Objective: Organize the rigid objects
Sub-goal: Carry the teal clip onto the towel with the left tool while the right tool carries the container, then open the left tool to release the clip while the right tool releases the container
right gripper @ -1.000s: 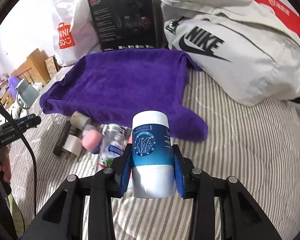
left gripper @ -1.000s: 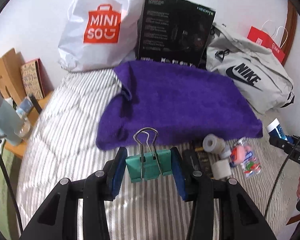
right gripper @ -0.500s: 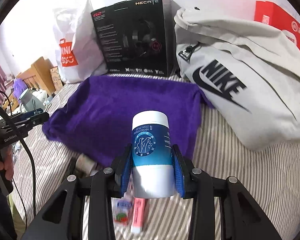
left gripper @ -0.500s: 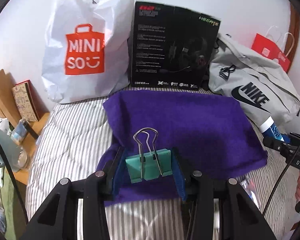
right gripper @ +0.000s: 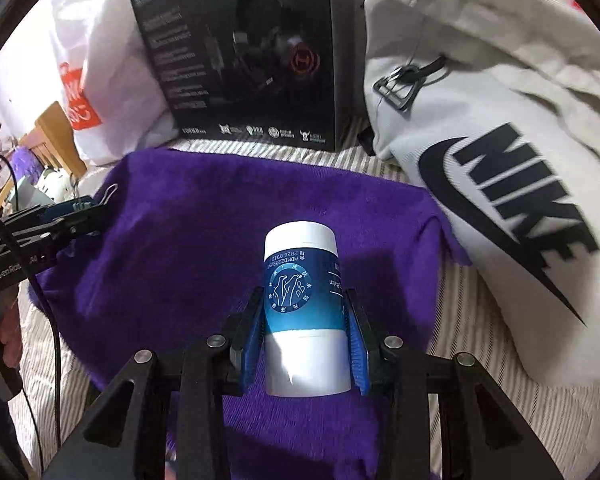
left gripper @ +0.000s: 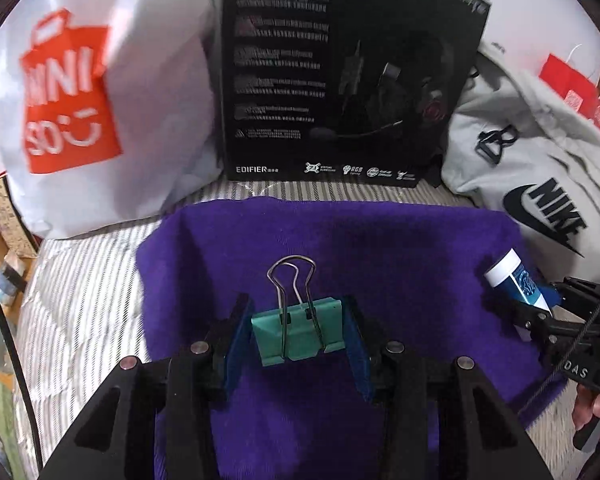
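Both tongs have advanced over the fuzzy purple towel [left gripper: 400, 248], gripping a metal binder clip [left gripper: 298, 332] and cylindrical tube [right gripper: 302, 312].

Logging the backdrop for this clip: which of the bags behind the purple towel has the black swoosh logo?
The grey Nike bag, right of the black box. The white bag on the left carries an orange Miniso print instead.
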`<state>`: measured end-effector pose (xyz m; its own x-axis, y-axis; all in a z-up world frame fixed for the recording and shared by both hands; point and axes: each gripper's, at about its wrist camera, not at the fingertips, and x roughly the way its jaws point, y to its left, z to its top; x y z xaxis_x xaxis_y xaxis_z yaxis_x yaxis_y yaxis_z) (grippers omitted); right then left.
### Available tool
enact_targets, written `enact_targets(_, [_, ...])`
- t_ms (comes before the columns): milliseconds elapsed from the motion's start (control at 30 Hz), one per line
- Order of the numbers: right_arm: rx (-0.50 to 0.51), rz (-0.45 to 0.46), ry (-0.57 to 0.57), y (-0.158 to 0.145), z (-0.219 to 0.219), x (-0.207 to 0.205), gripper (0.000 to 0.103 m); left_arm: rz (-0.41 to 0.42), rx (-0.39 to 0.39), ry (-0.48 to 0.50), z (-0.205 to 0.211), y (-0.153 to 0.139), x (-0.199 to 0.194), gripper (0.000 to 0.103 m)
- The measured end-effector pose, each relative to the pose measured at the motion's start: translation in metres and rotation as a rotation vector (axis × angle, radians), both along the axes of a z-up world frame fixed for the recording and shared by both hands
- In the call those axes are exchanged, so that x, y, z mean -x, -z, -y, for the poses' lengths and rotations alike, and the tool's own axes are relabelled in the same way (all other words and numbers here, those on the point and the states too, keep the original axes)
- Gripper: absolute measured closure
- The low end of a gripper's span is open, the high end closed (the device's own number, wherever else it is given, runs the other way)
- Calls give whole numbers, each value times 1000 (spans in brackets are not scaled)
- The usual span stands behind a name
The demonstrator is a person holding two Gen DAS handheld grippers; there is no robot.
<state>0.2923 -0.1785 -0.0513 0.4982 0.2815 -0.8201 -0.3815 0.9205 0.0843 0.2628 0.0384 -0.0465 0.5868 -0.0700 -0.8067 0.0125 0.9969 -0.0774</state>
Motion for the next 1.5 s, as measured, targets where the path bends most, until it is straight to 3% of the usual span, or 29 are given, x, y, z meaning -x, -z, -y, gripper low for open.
enact_targets(267, [66, -36, -16, 21, -13, -21, 65, -50, -22, 5, 7, 18, -19, 61])
enact_targets(600, [92, -25, -25, 23, -22, -19, 65, -81, -67, 9, 14, 24, -22, 60])
enact_targets(700, [94, -24, -37, 23, -22, -18, 64, -90, -83, 15, 18, 25, -20, 54])
enact_targets(767, [94, -36, -35, 22, -20, -17, 60, -99, -78, 11, 18, 26, -18, 43])
enact_targets(833, [89, -46, -27, 20, -15, -14, 54, -105, -80, -2, 17, 26, -15, 40])
enact_targets(1033, [70, -33, 8, 3, 1, 5, 49, -97, -38, -9, 7, 14, 13, 40])
enact_targets(1300, [48, 19, 30, -32, 15, 59, 45, -39, -40, 16, 14, -19, 62, 40])
enact_targets(1500, [20, 34, 58, -38, 24, 103, 41, -26, -47, 26, 16, -30, 110, 40])
